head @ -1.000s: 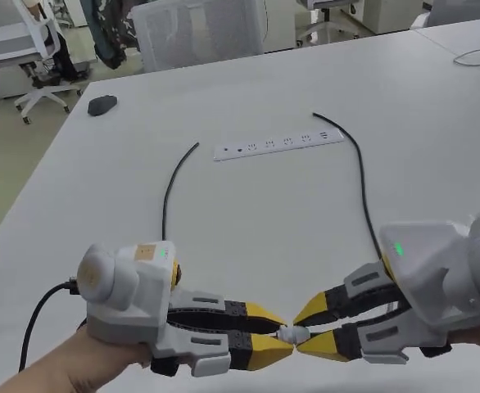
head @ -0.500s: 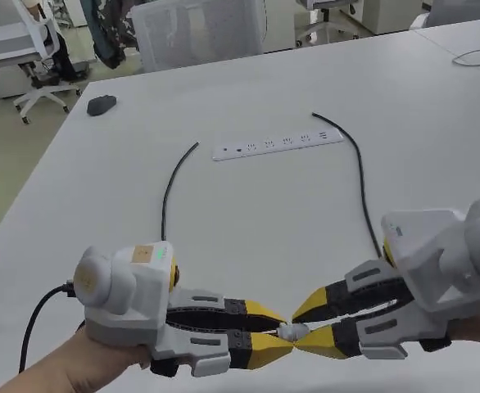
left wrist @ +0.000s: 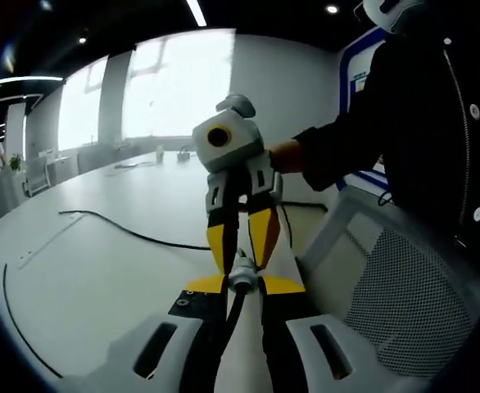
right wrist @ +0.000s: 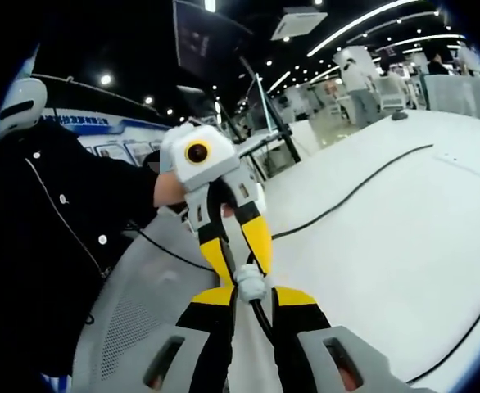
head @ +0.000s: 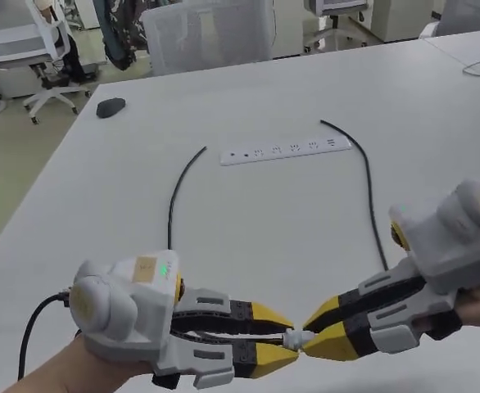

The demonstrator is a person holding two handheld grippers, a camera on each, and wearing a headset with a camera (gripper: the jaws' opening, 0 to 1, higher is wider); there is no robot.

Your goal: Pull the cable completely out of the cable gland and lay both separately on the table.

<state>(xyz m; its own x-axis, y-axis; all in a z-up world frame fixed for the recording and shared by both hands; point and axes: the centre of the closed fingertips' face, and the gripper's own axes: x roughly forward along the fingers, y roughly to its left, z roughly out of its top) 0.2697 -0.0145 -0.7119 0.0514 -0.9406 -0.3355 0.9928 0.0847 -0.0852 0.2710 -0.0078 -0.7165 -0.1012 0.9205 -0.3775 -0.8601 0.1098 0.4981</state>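
We had both claws closed narrow on the small white cable gland (left wrist: 242,276), the left claw (head: 287,339) reaching in from one side and the right claw (head: 310,341) from the other. Their tips nearly met, held up near the near edge of the worktop (head: 264,221). The black cable (head: 369,196) ran through the gland and back between each claw's jaws. Two curved lengths lay on the worktop near a power strip (head: 285,151), and we took them for its trailing ends. We judged the pull not yet made. Our worry was the grip. With both claws seemingly on the gland and neither clearly on the cable, drawing apart could tug that smooth little part out of one pinch and off the edge. A tight seal letting go suddenly could also whip the cable across the worktop.
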